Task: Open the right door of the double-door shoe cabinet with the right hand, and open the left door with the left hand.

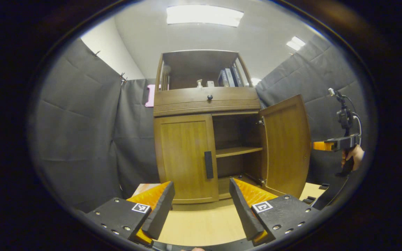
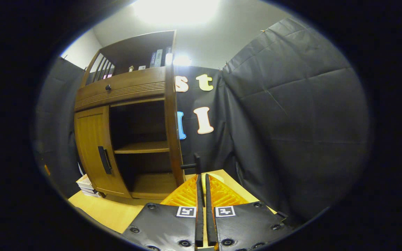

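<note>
Here the cabinet (image 1: 206,129) stands at the centre of the left gripper view, on a pale wooden table (image 1: 201,223). Its left door (image 1: 185,157) is flat shut, with a dark upright handle (image 1: 208,165) near its inner edge. The right door (image 1: 286,146) is swung out toward the right of the frame, baring a shelf (image 1: 237,151) inside. Above the doors runs a drawer front with a small knob (image 1: 209,97), and books (image 1: 230,77) stand in the open top bay.

The left gripper (image 1: 201,205) sits at the bottom of that view with its fingers spread wide, nothing between them, short of the shut door. At the right edge of the frame the right gripper (image 1: 321,145) reaches in behind the open door's outer edge, a hand (image 1: 352,157) on its grip.

In the right gripper view the cabinet (image 2: 127,132) fills the left half, left door (image 2: 94,153) shut. The right door's handle (image 2: 192,165) shows edge-on at lower centre, just past the tips of the right gripper (image 2: 202,179). Its fingers are drawn close together with a thin gap; whether they pinch the door's edge I cannot tell.
</note>
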A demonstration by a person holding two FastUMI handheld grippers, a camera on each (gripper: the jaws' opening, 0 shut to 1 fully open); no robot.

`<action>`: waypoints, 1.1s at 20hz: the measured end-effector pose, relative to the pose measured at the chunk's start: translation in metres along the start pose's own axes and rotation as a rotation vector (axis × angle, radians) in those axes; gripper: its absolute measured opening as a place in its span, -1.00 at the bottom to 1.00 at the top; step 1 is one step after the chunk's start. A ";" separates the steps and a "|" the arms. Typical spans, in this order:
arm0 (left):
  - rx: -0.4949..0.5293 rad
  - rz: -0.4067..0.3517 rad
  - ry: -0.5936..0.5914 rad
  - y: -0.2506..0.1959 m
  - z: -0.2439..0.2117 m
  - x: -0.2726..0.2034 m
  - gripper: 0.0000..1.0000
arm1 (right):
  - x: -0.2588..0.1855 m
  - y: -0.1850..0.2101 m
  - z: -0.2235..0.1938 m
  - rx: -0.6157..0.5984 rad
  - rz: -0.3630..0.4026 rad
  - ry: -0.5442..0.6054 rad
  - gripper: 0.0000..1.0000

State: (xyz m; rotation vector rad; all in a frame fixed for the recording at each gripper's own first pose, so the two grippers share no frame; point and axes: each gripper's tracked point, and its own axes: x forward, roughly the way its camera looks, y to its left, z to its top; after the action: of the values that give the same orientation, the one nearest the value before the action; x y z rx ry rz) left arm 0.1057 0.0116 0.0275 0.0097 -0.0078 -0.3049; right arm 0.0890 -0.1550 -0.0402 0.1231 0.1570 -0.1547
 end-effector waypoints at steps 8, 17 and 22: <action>-0.043 0.023 -0.001 -0.002 0.003 0.005 0.79 | -0.039 -0.007 0.028 -0.086 0.070 -0.082 0.56; -0.035 0.060 -0.010 -0.027 0.005 0.031 0.79 | -0.053 -0.036 0.020 -0.104 0.146 -0.091 0.92; -0.037 0.052 -0.014 -0.032 0.005 0.042 0.82 | -0.051 -0.047 0.012 -0.095 0.156 -0.087 0.89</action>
State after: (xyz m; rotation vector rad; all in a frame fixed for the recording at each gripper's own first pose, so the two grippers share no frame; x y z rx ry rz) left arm 0.1359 -0.0311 0.0321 -0.0296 -0.0161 -0.2529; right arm 0.0332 -0.1951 -0.0246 0.0340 0.0673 0.0035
